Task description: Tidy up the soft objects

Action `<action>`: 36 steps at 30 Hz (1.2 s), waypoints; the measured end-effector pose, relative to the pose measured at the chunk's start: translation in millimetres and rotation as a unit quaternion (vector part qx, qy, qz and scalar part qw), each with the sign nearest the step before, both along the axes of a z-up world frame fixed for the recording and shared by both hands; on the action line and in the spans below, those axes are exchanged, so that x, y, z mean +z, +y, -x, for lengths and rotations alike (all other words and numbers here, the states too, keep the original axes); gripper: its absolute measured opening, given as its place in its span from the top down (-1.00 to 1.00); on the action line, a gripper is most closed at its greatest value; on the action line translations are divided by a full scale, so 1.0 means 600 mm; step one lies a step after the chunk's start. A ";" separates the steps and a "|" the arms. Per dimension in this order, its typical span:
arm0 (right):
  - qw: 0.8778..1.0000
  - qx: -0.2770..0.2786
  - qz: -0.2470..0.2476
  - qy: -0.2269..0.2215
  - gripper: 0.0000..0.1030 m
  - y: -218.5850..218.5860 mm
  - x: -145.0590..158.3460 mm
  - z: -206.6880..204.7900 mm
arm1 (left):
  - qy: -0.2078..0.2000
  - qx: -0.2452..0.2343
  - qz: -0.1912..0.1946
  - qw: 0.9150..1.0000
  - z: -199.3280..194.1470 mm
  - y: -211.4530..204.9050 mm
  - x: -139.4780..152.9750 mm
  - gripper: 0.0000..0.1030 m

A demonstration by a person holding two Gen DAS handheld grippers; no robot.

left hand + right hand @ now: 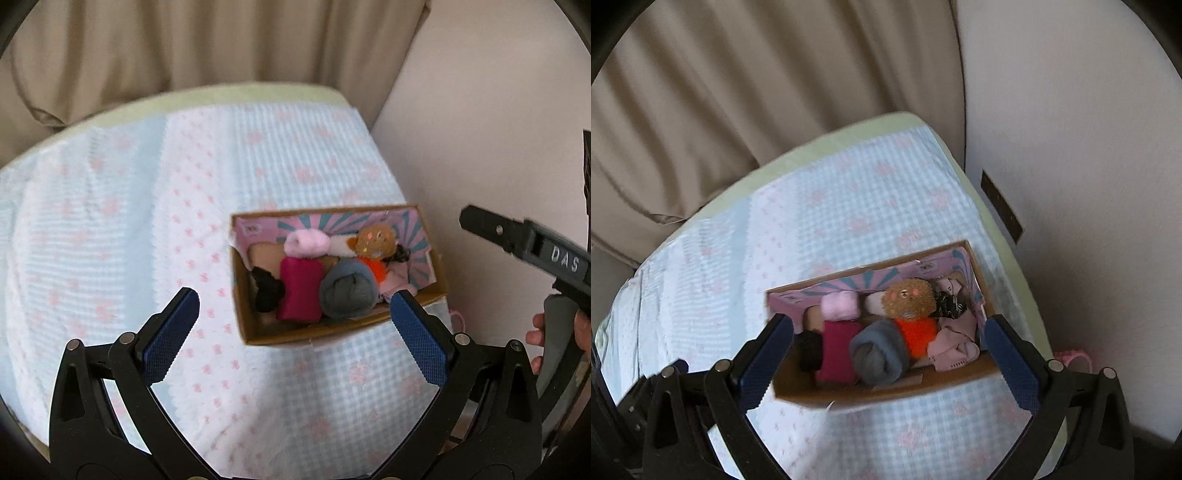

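Hovering above the bed (110, 192), both grippers look steeply down at a cardboard box (886, 393) that sits toward the bed's right edge, close to the wall (1071, 147). From the right gripper (888, 352) the box lies straight ahead and below, its long axis running left to right, so the two blue pads frame its short ends without touching them. That gripper stands fully wide with nothing held. The left gripper (295, 319) is also spread wide and empty; from it the box (306, 334) sits ahead and off to the right, with only the right-hand pad over the near right corner. By my reckoning the right hand is the better placed of the two for any further reach into the box. A few fingers (535, 338) of the person show at the right edge of the left view, below the other tool.

Inside, the soft things are packed close. A black bundle (810, 350) is at the left end, then a folded magenta cloth (836, 350), then a rolled grey sock (879, 350). Behind them sit a pale pink roll (840, 304) and a brown stuffed toy (908, 297) in an orange top, its face upward. Pale pink cloth (955, 343) and a dark patterned piece (949, 302) fill the right end. No loose item shows on the blanket, so the sorting looks close to finished.
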State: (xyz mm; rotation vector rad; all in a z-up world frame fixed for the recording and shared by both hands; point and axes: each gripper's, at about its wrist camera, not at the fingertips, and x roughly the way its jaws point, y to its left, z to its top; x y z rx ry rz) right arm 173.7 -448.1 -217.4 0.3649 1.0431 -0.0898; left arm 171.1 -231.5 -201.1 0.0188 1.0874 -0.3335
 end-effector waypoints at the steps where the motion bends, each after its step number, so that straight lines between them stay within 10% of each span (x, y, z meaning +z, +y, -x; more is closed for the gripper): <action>1: 1.000 0.005 0.003 -0.006 -1.00 0.006 0.016 0.009 | -0.011 0.005 0.001 1.000 0.011 0.007 0.018 -0.99; 17: 0.985 0.095 0.068 -0.129 -1.00 0.179 0.261 0.165 | -0.172 0.091 -0.001 0.981 0.188 0.216 0.293 -0.99; 36: 0.970 0.093 0.102 -0.202 -1.00 0.298 0.316 0.258 | -0.234 0.103 -0.015 0.967 0.275 0.339 0.337 -0.99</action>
